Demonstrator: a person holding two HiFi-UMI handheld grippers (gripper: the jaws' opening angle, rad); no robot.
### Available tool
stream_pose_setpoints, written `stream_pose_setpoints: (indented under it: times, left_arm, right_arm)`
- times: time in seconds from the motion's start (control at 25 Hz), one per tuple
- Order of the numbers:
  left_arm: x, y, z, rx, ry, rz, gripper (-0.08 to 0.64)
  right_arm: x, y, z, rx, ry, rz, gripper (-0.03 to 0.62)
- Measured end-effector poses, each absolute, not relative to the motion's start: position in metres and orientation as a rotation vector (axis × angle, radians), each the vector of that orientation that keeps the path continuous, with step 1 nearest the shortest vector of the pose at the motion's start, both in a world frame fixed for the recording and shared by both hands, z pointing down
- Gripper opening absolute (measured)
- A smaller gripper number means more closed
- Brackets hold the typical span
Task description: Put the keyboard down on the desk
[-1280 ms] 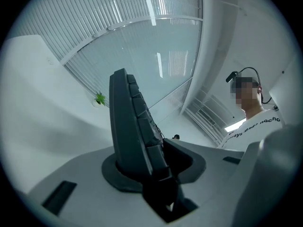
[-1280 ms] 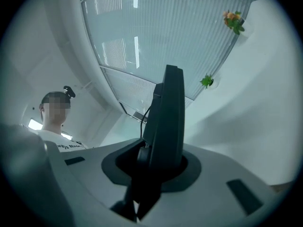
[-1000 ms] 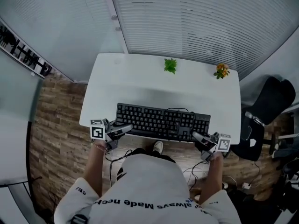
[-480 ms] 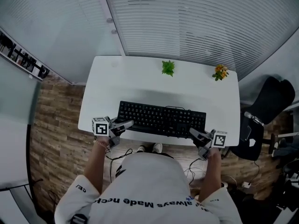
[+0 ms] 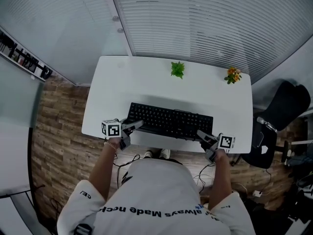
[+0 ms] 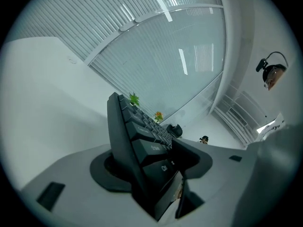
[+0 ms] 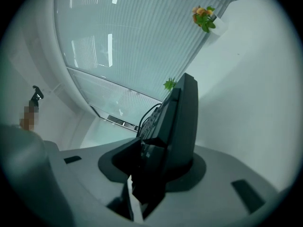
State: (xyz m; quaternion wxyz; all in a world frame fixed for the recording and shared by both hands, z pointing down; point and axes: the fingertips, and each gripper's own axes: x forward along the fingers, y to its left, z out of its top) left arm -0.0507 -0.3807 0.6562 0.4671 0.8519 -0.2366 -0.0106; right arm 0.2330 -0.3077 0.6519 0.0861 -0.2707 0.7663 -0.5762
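A black keyboard (image 5: 171, 121) lies flat on the white desk (image 5: 146, 82), near its front edge. My left gripper (image 5: 136, 126) is at the keyboard's left end and its jaws are opening; in the left gripper view (image 6: 151, 160) the keyboard (image 6: 137, 136) stands slack and tilted between them. At the right end my right gripper (image 5: 201, 135) also has opening jaws. In the right gripper view (image 7: 158, 162) the pads still lie against the keyboard (image 7: 182, 122). A dark cable runs over the keys.
A small green plant (image 5: 178, 68) and an orange flower pot (image 5: 233, 75) stand along the desk's far edge by the blinds. A black office chair (image 5: 283, 106) sits to the right. Cables trail on the wooden floor under the desk's front.
The keyboard has moved forward from over the desk's front edge and now rests on the desk. Both grippers moved with it.
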Motion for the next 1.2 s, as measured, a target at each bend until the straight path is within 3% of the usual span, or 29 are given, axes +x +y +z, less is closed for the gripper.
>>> stream_pose_setpoints:
  times: [0.36,1.2]
  left_arm:
    - [-0.051,-0.389,0.708,1.988,-0.682,0.020,0.295]
    - [-0.058,-0.389,0.768,1.865,-0.847,0.256,0.359]
  right_arm:
    - [0.248,-0.320,0.717,-1.020,2.242,-1.890,0.212]
    - [0.249,-0.321,0.771,-1.215,2.149,-2.078,0.279]
